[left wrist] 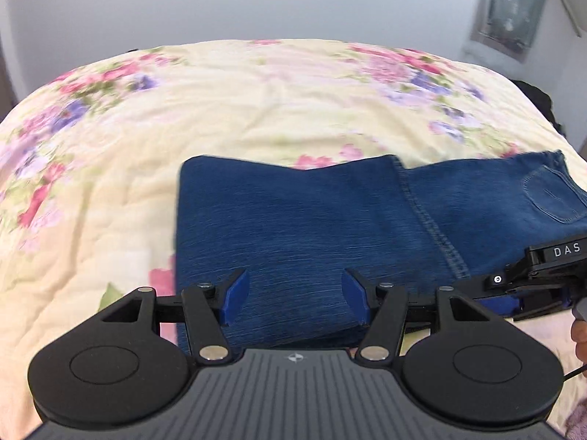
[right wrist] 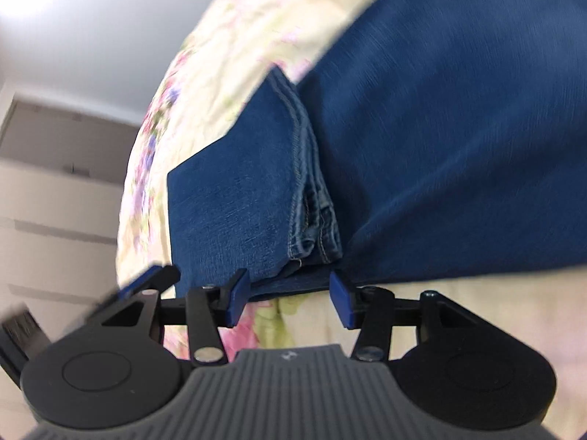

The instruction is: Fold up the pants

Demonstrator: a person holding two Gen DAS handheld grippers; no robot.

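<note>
One fold looks done: jeans (left wrist: 293,220) lie doubled on the quilt (left wrist: 110,146), ahead of both fingers. Left gripper (left wrist: 295,299) and right gripper (right wrist: 290,299) gape, empty; probably a final fold remains.

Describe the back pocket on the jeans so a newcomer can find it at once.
Start from the floral bedspread: blue jeans lie folded on its near side. Follow the denim to its right-hand end, past the stitched seam. There sits the back pocket, a rounded patch outlined in stitching, the only such shape on the plain denim.

One pair of jeans (left wrist: 301,227), one floral quilt (left wrist: 110,168), two tongs (left wrist: 293,299), perhaps one window (left wrist: 513,11).
</note>
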